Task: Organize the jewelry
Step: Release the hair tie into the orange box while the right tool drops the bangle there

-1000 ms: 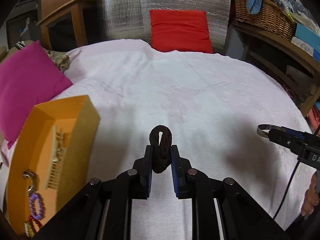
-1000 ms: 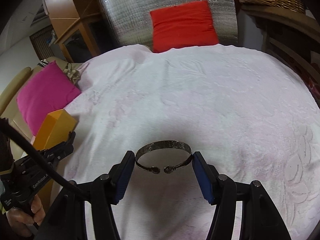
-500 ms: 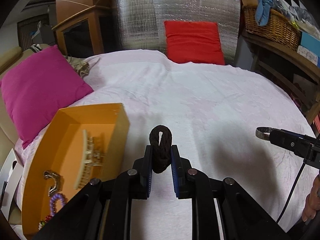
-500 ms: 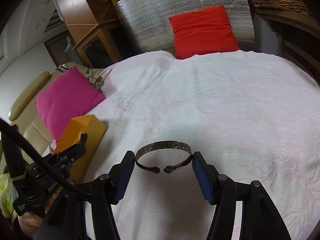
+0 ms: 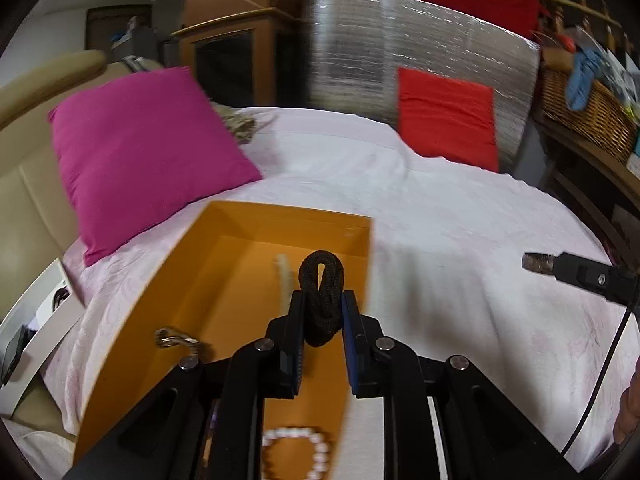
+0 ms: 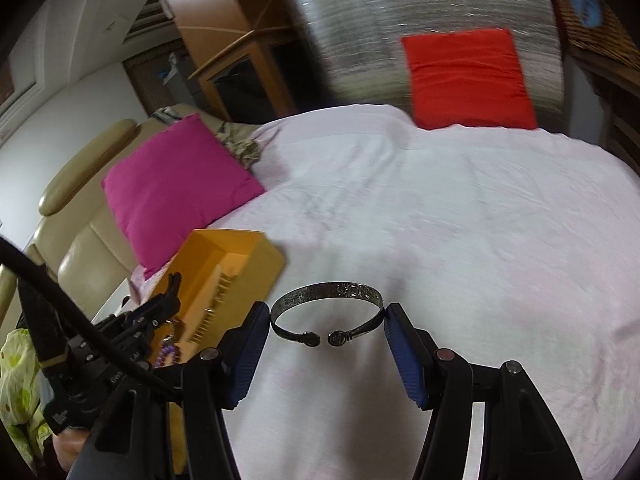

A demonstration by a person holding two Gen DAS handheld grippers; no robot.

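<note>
My left gripper [image 5: 322, 312] is shut on a black fabric hair tie [image 5: 321, 296] and holds it over the open orange box [image 5: 256, 232]. The box lies on the white bed and holds a cream hair comb [image 5: 282, 276], a metal clasp piece [image 5: 176, 338] and a white bead bracelet [image 5: 298, 454]. My right gripper [image 6: 326, 318] is shut on a silver cuff bracelet [image 6: 328, 294], held above the bed to the right of the box [image 6: 236, 246]. The right gripper's tip and bracelet also show in the left wrist view [image 5: 540, 263].
A magenta pillow [image 5: 140, 152] lies behind the box at the left. A red cushion [image 5: 446, 118] leans on a silver foil panel [image 5: 400, 48] at the bed's head. A wicker basket [image 5: 588, 108] sits on a shelf at right. A beige chair [image 6: 80, 220] stands left of the bed.
Both grippers have swung left toward the orange box. The left gripper with the hair tie now hangs over the box's inside; before, the box was off to its left.
</note>
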